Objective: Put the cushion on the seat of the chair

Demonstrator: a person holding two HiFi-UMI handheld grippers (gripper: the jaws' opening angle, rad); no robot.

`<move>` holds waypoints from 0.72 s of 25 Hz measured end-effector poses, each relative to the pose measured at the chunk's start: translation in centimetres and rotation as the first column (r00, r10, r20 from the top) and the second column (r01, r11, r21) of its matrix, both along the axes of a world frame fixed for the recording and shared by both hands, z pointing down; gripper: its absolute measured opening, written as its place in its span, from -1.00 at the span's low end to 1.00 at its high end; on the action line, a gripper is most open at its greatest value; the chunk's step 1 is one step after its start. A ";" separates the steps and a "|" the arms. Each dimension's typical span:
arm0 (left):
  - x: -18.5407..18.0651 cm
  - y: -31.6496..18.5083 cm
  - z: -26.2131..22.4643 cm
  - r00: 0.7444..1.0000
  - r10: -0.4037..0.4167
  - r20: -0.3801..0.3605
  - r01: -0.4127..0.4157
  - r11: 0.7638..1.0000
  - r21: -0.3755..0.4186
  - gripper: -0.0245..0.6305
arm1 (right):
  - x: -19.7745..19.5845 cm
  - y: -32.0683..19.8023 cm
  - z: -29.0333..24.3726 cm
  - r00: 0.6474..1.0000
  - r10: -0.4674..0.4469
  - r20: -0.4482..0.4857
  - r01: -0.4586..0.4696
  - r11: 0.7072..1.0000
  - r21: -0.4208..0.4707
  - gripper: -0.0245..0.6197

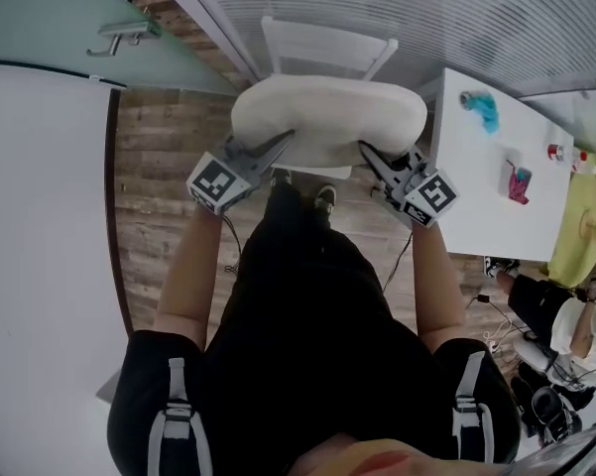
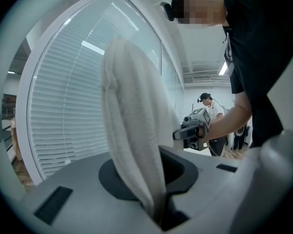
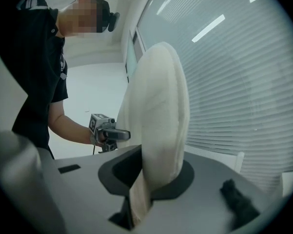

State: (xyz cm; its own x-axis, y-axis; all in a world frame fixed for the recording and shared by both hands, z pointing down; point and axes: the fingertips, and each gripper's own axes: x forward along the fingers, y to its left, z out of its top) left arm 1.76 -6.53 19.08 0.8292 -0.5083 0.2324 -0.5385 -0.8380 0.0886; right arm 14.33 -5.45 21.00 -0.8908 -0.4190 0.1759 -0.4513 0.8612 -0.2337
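A cream round cushion (image 1: 327,122) hangs flat between both grippers, above the white chair (image 1: 322,46) whose backrest shows behind it; the seat is hidden under the cushion. My left gripper (image 1: 283,145) is shut on the cushion's left edge. My right gripper (image 1: 369,154) is shut on its right edge. In the left gripper view the cushion (image 2: 131,145) stands edge-on, pinched between the jaws, with the right gripper (image 2: 190,130) beyond it. In the right gripper view the cushion (image 3: 158,130) is likewise clamped at its rim, and the left gripper (image 3: 107,133) shows past it.
A white table (image 1: 496,181) with small coloured items stands right of the chair. White blinds (image 1: 426,13) cover the window behind it. A glass door with a handle (image 1: 124,36) is at the upper left. Another person (image 1: 560,315) sits at the lower right.
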 end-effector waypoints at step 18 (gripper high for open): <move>-2.9 -6.2 21.6 0.996 0.066 -0.061 -0.084 0.925 -0.371 -0.68 | -2.8 -4.9 20.4 0.998 0.064 -0.017 -0.066 0.939 -0.336 -0.75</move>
State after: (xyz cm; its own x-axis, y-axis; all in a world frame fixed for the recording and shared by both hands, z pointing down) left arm -1.16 -12.74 40.71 0.8761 -0.3285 0.3530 -0.4631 -0.7774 0.4257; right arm 11.54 -10.32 41.38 -0.8622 -0.3911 0.3219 -0.5057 0.7016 -0.5020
